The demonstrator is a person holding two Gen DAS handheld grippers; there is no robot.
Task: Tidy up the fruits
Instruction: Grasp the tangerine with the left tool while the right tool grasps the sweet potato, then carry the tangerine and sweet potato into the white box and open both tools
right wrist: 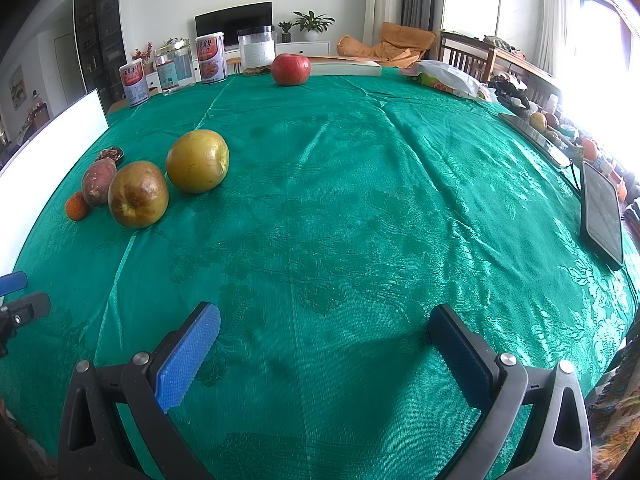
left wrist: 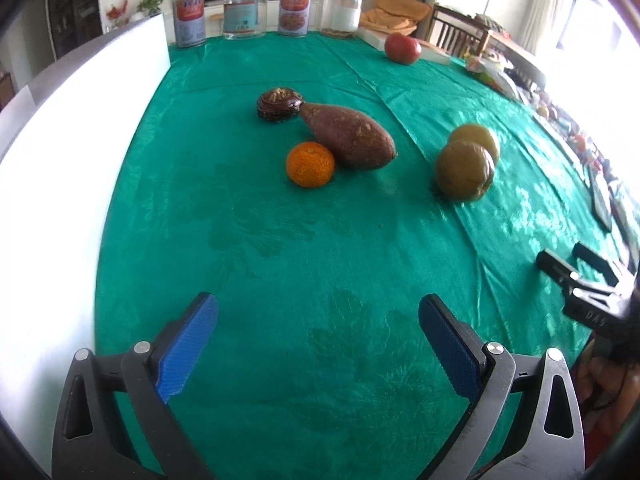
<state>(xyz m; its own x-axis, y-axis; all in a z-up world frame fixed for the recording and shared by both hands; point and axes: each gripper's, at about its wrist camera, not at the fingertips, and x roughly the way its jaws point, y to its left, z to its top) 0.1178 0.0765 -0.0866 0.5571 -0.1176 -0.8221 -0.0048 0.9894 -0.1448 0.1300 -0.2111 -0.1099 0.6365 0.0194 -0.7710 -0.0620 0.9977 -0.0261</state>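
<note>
On the green tablecloth (left wrist: 320, 260) lie an orange tangerine (left wrist: 310, 164), a brown sweet potato (left wrist: 348, 136) touching it, a dark round fruit (left wrist: 279, 104) behind, two yellow-green apples (left wrist: 464, 171) side by side, and a red apple (left wrist: 403, 48) far back. My left gripper (left wrist: 318, 320) is open and empty, well short of the tangerine. My right gripper (right wrist: 324, 332) is open and empty over bare cloth; the two yellow-green apples (right wrist: 138, 194) lie to its far left, the red apple (right wrist: 291, 69) far ahead. The right gripper also shows in the left wrist view (left wrist: 576, 268).
A white board (left wrist: 80, 140) stands along the left edge. Cans and jars (left wrist: 244, 12) line the back edge, with a white book (right wrist: 346, 67) beside them. A phone or tablet (right wrist: 602, 216) and clutter (right wrist: 540, 120) lie along the right side.
</note>
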